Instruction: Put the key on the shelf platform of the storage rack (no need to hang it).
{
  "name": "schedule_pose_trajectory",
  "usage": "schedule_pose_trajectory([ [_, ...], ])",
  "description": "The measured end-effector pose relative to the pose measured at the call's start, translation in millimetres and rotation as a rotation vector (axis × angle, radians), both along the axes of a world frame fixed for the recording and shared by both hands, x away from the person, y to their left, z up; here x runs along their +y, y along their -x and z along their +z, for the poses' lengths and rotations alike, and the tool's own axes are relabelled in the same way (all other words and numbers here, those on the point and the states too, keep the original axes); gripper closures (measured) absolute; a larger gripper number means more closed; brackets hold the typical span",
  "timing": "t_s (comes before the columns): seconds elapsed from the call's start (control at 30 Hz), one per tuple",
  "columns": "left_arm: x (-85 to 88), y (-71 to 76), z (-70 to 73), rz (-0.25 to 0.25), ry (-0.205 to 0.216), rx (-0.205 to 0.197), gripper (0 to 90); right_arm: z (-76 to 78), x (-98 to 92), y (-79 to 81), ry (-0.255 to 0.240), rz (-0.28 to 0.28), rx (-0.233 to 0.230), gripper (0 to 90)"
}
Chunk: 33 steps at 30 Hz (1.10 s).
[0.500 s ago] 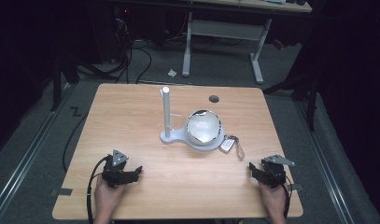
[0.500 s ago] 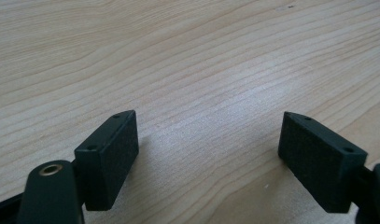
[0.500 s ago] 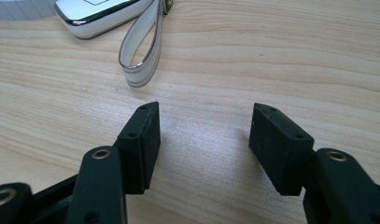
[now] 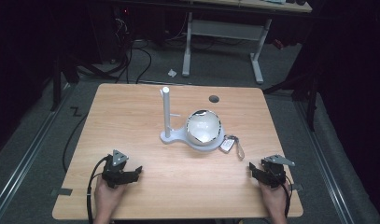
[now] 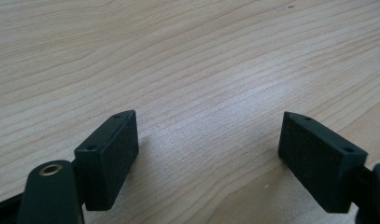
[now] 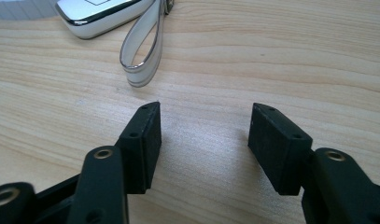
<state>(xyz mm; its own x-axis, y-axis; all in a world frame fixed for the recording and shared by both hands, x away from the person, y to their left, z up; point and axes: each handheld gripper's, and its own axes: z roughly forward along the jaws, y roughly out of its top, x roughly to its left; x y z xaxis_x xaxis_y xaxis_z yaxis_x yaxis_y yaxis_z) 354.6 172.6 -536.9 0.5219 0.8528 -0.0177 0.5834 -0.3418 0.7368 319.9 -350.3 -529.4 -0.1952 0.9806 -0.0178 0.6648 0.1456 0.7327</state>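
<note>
My right tool (image 4: 258, 171) sits at the near right of the counter (image 4: 131, 116), its jaws spread wide with only bare wood between them. My left tool (image 4: 131, 173) is at the near left, just as wide and just as empty; in the left gripper view its pads (image 5: 114, 154) frame plain wood grain.

The thing nearest my right tool is the key fob (image 4: 227, 144), lying flat at the near right of the white stand (image 4: 171, 135), touching or almost touching the stand's base. Its strap (image 4: 239, 150) loops out toward me. In the right gripper view the strap (image 6: 142, 51) lies a little ahead and to the left of my jaws, with the fob (image 6: 96, 14) beyond it at the top edge.

I take the step in hand to be reaching for that fob. To do it well I would come forward and slightly left, keep the jaws low and open, and straddle either the strap or the fob's narrow sides. The strap is thin and floppy, so a pinch there may slip or drag the fob. The body looks smooth and glossy, so I would seat the pads squarely on it before closing. I should also stay clear of the stand so I don't shove it.

The bowl (image 4: 204, 127) rests on the stand's base beside the upright post (image 4: 166, 112). Its glossy inside catches the light, and I see nothing in it, though glare makes me less than sure.
</note>
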Motion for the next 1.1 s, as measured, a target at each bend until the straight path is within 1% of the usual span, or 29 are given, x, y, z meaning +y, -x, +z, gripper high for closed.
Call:
schedule_pose_trajectory([
  [0.3,0.4,-0.1,0.1,-0.002,0.002,0.002,20.5,0.1,-0.4,-0.3,0.002,0.005,0.000,45.0],
  [0.43,0.5,-0.2,0.1,-0.002,0.003,0.003,20.5,1.5,0.8,-0.6,0.002,0.005,0.012,47.9],
  [0.47,0.6,-0.2,0.2,-0.002,0.003,0.002,20.5,2.5,2.0,-1.5,0.009,0.011,0.017,49.8],
  [0.53,0.6,-0.2,0.2,-0.002,0.003,0.003,20.5,3.2,2.8,-1.9,0.018,0.012,0.021,50.7],
  [0.63,0.5,-0.2,0.1,-0.001,0.004,0.003,20.5,4.8,4.7,-1.5,0.012,0.015,0.028,51.2],
  [0.8,0.5,-0.1,0.1,-0.001,0.004,0.003,20.5,10.2,6.7,-1.2,-0.001,0.027,0.010,51.7],
  [0.9,0.5,-0.2,0.1,-0.002,0.004,0.003,20.5,17.2,9.7,-2.1,-0.016,0.040,-0.008,52.5],
  [1.1,0.8,-0.3,0.1,-0.003,0.005,0.003,20.5,27.2,15.9,-5.6,-0.025,0.068,-0.018,52.9],
])
